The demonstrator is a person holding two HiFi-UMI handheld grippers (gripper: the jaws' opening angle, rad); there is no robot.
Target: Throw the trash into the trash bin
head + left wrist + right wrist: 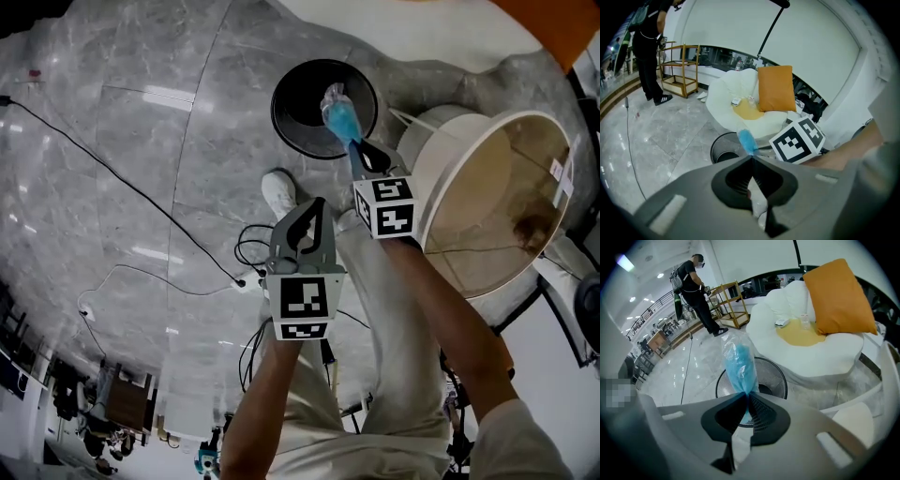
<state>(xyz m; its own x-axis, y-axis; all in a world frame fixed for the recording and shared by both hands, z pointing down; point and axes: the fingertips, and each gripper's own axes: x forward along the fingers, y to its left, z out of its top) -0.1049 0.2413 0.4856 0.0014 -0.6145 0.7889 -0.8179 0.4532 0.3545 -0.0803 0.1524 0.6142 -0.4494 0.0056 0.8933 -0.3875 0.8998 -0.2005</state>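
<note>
Right gripper is clamped on the trash: a clear crinkly bag with something blue inside. It's pinched by one end only, and the rest pokes out past the tips. In the head view the bag hangs over the black mesh trash bin, toward the right side of the opening, not dead centre. Left gripper has its jaws pressed together with nothing sticking out. It sits near the right one, over the person's white shoe.

What we'd worry about:
- The bag looks light and floppy. Let go from here and it could drift and catch the rim, or land on the marble floor between the bin and the white sofa.
- Thin plastic likes to cling to the pads, so opening up might just leave it dangling.
- Swinging further right puts it over the pale round tub instead of the bin.

What we can't make out:
- How high the bag is above the bin. The head view is nearly straight down.
- Whether anything's in the bin, as the inside is just dark.
- What the blue stuff actually is.
- A pale patch shows through the slit behind the left jaws in the left gripper view. We'd guess shoe or trouser leg, but can't say for sure.
</note>
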